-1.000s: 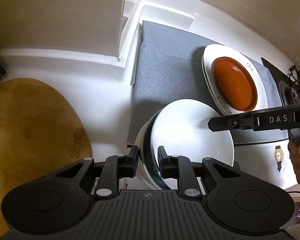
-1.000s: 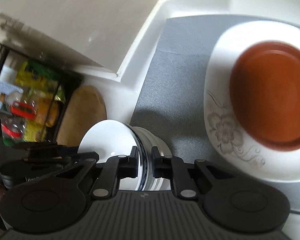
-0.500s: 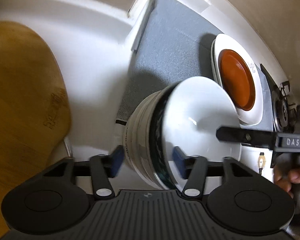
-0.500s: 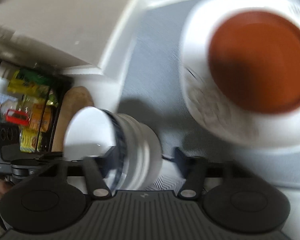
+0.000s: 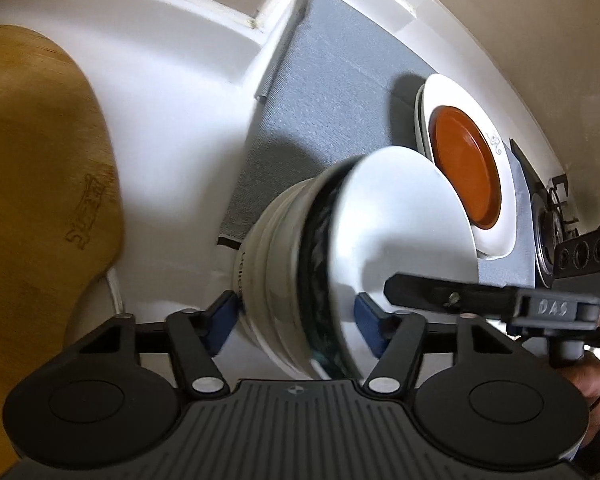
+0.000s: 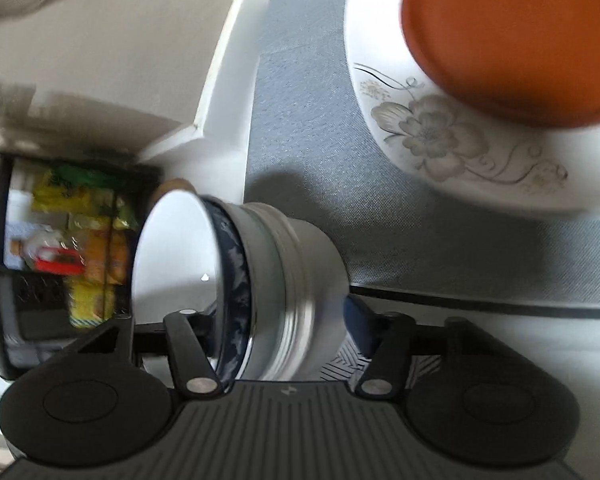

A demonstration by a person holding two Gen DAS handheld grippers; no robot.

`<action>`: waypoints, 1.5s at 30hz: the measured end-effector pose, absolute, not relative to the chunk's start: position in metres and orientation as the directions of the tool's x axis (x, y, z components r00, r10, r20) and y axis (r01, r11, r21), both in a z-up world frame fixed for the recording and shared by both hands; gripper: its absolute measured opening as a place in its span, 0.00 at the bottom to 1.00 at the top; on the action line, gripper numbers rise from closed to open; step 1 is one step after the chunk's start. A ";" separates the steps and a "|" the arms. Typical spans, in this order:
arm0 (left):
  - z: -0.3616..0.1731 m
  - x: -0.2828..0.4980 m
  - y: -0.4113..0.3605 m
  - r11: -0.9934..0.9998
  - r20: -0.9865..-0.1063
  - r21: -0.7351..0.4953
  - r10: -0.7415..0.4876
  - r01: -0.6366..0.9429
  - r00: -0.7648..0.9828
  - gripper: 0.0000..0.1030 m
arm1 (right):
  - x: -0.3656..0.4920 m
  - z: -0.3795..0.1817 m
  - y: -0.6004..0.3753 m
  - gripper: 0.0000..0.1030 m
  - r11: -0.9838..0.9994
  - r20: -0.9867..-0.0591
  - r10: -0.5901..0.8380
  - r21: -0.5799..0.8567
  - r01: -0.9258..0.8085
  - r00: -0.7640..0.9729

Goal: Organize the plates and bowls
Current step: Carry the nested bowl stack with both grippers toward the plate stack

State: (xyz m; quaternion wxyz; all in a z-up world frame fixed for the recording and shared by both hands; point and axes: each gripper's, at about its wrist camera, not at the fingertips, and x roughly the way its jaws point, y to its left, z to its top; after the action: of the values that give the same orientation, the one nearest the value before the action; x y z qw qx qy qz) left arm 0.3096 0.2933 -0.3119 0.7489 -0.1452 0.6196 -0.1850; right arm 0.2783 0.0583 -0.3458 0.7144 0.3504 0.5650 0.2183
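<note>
Both of my grippers sit at one stack of bowls (image 5: pixel 340 264), from opposite sides. Left gripper (image 5: pixel 296 316): jaws spread wide, blue pads either side of the stack's near rim, a gap showing by each pad, so not clamped. Right gripper (image 6: pixel 282 324): jaws likewise spread, the stack's ribbed wall between them; I see no squeeze there either, though blur hides the pad edges. The stack looks like a white bowl nested in a dark-patterned one, inside ribbed white ones. It stands at the near edge of the gray mat (image 5: pixel 332 92), partly over the white counter (image 5: pixel 172 128). Farther along the mat, an orange plate (image 5: pixel 466 168) lies on the flowered white plates (image 6: pixel 440 136), apparently more than one, judging by a second rim in the left view. A wooden board (image 5: pixel 36 168) is off to the left; a shelf of packets (image 6: pixel 80 240) shows beyond the bowls in the right view. My reading: bowls gathered, plates gathered, task near its end. Possibly left: nudging the bowl stack fully onto the mat. Cannot tell if more dishes wait out of view.
</note>
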 end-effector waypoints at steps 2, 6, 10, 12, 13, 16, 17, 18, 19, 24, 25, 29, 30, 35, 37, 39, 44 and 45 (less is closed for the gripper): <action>-0.307 0.307 0.297 0.887 -0.872 -0.450 -0.461 0.103 0.165 0.52 | 0.278 -0.339 0.062 0.52 0.696 -0.682 0.685 0.717 0.047 0.257; -0.298 0.302 0.291 0.899 -0.889 -0.409 -0.432 0.155 0.156 0.50 | 0.277 -0.329 0.070 0.48 0.734 -0.709 0.662 0.679 -0.017 0.243; -0.298 0.299 0.292 0.902 -0.891 -0.404 -0.425 0.149 0.158 0.50 | 0.274 -0.327 0.063 0.43 0.720 -0.697 0.669 0.694 0.005 0.257; -0.298 0.299 0.293 0.903 -0.892 -0.406 -0.425 0.141 0.155 0.49 | 0.273 -0.325 0.061 0.41 0.716 -0.691 0.673 0.698 0.003 0.265; -0.298 0.300 0.293 0.904 -0.893 -0.404 -0.423 0.141 0.154 0.49 | 0.274 -0.324 0.060 0.40 0.715 -0.689 0.673 0.699 0.003 0.268; -0.298 0.303 0.291 0.905 -0.895 -0.401 -0.420 0.142 0.150 0.47 | 0.274 -0.321 0.059 0.40 0.723 -0.695 0.668 0.691 -0.007 0.266; -0.298 0.303 0.290 0.906 -0.896 -0.398 -0.417 0.144 0.150 0.47 | 0.274 -0.322 0.056 0.40 0.723 -0.695 0.667 0.691 -0.006 0.268; -0.298 0.304 0.289 0.907 -0.898 -0.393 -0.414 0.148 0.151 0.47 | 0.274 -0.322 0.056 0.40 0.723 -0.695 0.666 0.691 -0.002 0.272; -0.299 0.304 0.288 0.908 -0.898 -0.391 -0.412 0.150 0.152 0.49 | 0.274 -0.323 0.054 0.41 0.719 -0.691 0.666 0.695 0.004 0.280; -0.311 0.308 0.300 0.881 -0.871 -0.465 -0.472 0.084 0.133 0.53 | 0.275 -0.340 0.044 0.53 0.668 -0.651 0.703 0.743 0.050 0.287; -0.316 0.310 0.304 0.870 -0.861 -0.490 -0.493 0.055 0.123 0.58 | 0.274 -0.346 0.042 0.57 0.649 -0.638 0.713 0.757 0.069 0.291; -0.327 0.307 0.311 0.841 -0.832 -0.541 -0.538 0.012 0.137 0.62 | 0.271 -0.359 0.038 0.62 0.619 -0.615 0.726 0.779 0.098 0.309; -0.326 0.307 0.311 0.841 -0.833 -0.540 -0.536 0.011 0.139 0.60 | 0.271 -0.356 0.039 0.61 0.629 -0.622 0.720 0.772 0.090 0.308; -0.315 0.304 0.310 0.861 -0.850 -0.508 -0.508 0.041 0.137 0.54 | 0.266 -0.338 0.029 0.40 0.618 -0.599 0.718 0.783 0.071 0.353; -0.318 0.305 0.313 0.850 -0.842 -0.525 -0.524 0.026 0.129 0.52 | 0.267 -0.332 0.029 0.40 0.637 -0.614 0.711 0.769 0.056 0.344; -0.316 0.306 0.312 0.854 -0.845 -0.519 -0.519 0.032 0.129 0.52 | 0.268 -0.329 0.031 0.39 0.653 -0.625 0.702 0.756 0.041 0.342; -0.307 0.305 0.313 0.855 -0.846 -0.517 -0.516 0.025 0.135 0.47 | 0.268 -0.319 0.031 0.38 0.653 -0.617 0.699 0.757 0.028 0.362; -0.306 0.305 0.314 0.855 -0.846 -0.518 -0.516 0.019 0.136 0.47 | 0.269 -0.316 0.031 0.38 0.651 -0.613 0.701 0.759 0.026 0.366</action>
State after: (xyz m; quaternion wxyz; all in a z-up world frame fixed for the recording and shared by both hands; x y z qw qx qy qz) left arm 0.3053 0.3137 -0.3059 0.7274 -0.1968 0.6313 -0.1836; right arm 0.2687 0.0308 -0.3159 0.7477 0.3519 0.5160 0.2256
